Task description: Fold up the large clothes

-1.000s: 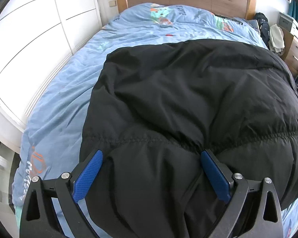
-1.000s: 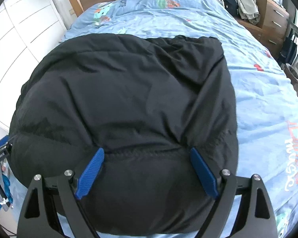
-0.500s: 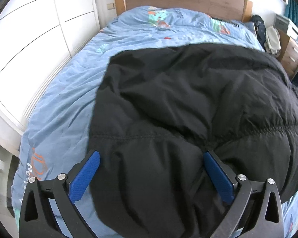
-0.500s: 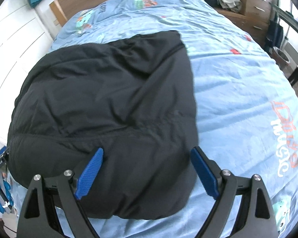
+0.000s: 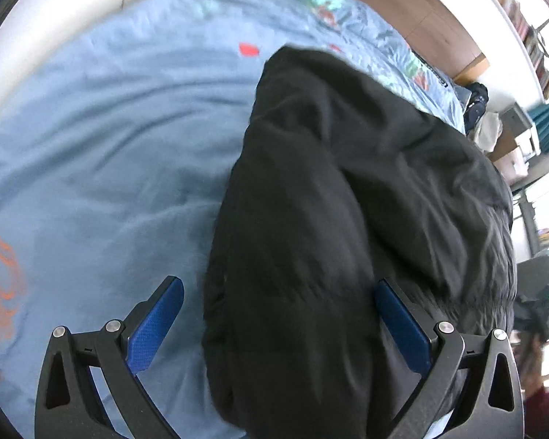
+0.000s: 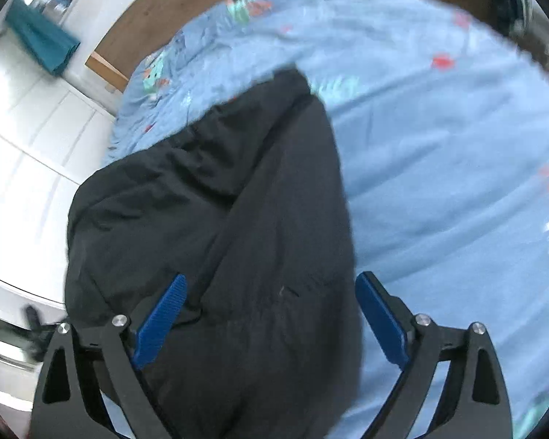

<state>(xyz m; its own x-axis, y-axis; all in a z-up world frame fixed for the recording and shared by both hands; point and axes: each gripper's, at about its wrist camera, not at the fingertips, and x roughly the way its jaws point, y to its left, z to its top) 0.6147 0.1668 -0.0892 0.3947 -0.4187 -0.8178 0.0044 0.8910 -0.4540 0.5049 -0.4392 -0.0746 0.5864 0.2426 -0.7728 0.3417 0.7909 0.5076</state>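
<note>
Black puffy quilted jacket [image 5: 347,219] is lying bunched on the light blue printed bed cover [image 5: 109,146], filling the centre and right of the left wrist frame. Left gripper [image 5: 278,322] and right gripper [image 6: 271,314] are both spreading their blue-padded fingers [image 6: 161,322] wide apart, gripping nothing, jacket fabric showing between them.

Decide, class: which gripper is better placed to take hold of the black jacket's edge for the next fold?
Probably the right gripper: its open fingers straddle the black jacket with the garment's side edge just inside the right finger. The left gripper is open too, but it sits over bulkier padding. Blur makes this tentative.
</note>
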